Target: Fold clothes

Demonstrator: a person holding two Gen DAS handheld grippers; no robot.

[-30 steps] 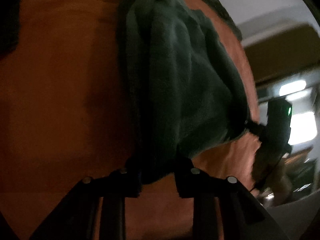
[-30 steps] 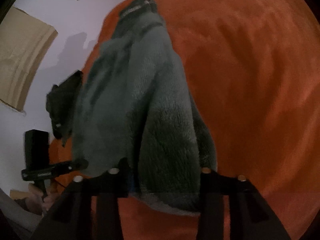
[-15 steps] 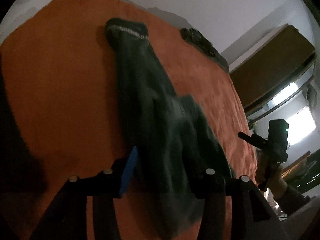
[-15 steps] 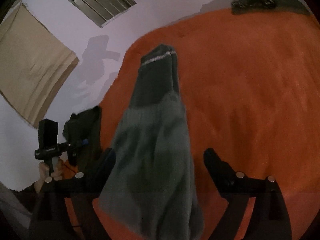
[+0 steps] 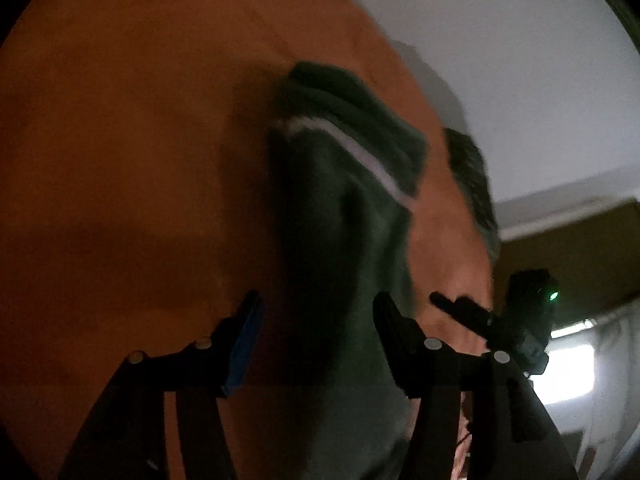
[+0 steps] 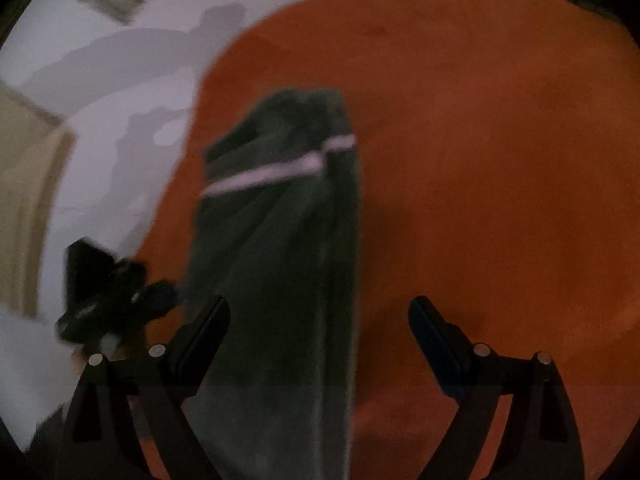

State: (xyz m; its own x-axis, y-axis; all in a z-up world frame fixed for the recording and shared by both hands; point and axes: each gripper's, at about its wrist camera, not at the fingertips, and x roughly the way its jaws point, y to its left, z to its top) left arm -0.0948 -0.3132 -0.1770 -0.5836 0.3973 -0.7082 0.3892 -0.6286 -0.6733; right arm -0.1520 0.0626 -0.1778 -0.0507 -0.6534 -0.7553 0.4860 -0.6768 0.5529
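Orange fleece bedding (image 6: 500, 160) fills a dim room with a pale wall (image 5: 520, 60), and on it a dark green fleece garment with a white stripe (image 6: 288, 240) lies stretched lengthwise. The left gripper (image 5: 316, 320) has just been opening, fabric between its jaws but unpressed; the right gripper (image 6: 320, 320) stands wide, cloth beside one jaw. Judged from here, a good fold calls for smoothing the strip flat and regripping at matching corners. Another dark garment (image 5: 472, 184) rests at the bed's far edge.
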